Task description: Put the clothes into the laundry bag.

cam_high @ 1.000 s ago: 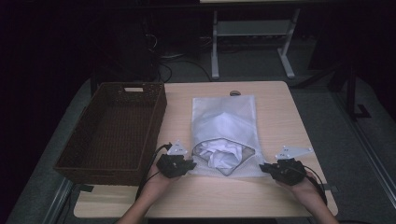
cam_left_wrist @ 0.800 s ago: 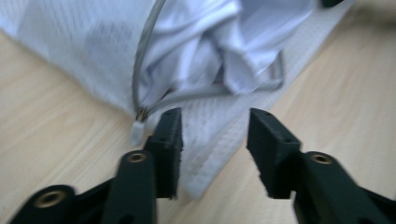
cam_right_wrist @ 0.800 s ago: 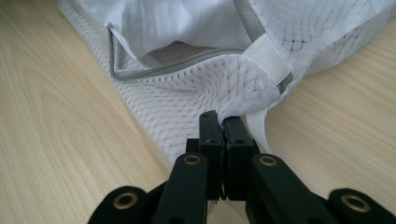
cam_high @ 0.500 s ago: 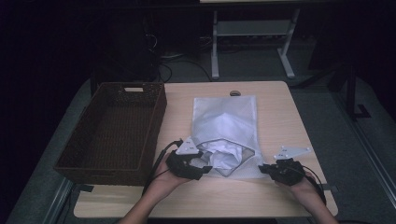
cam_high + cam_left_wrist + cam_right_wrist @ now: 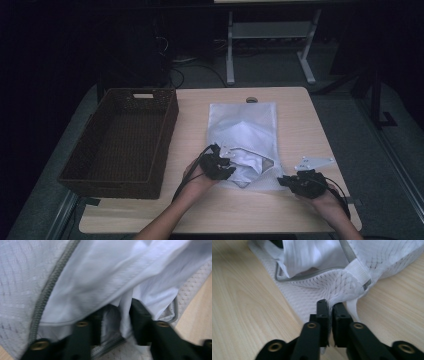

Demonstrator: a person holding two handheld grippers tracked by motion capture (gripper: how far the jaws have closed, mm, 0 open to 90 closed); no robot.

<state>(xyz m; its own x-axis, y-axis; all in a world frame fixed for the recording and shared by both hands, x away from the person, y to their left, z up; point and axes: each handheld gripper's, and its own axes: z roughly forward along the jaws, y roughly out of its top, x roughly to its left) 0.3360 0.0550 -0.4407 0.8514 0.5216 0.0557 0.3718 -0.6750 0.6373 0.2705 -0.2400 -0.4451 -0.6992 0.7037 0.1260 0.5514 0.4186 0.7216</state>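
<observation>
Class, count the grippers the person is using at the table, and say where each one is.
2. The left gripper is at the mesh bag's open mouth, on the white cloth; the right gripper pinches the bag's near right corner.

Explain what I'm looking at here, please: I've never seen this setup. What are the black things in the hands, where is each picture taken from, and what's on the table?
No robot here: a person holds a hand-operated two-jaw gripper in each hand. The high view looks down from above the person's side, showing the left gripper and right gripper. The other two views come from cameras riding on each gripper, looking along its black jaws.

On the wooden table lie a white mesh bag with a grey zipper, open at the near end, and a dark wicker basket, apparently empty.

The right gripper is shut on the bag's near corner. The left gripper has its jaws apart around a fold of the white cloth sticking out of the bag; whether it grips is unclear.
</observation>
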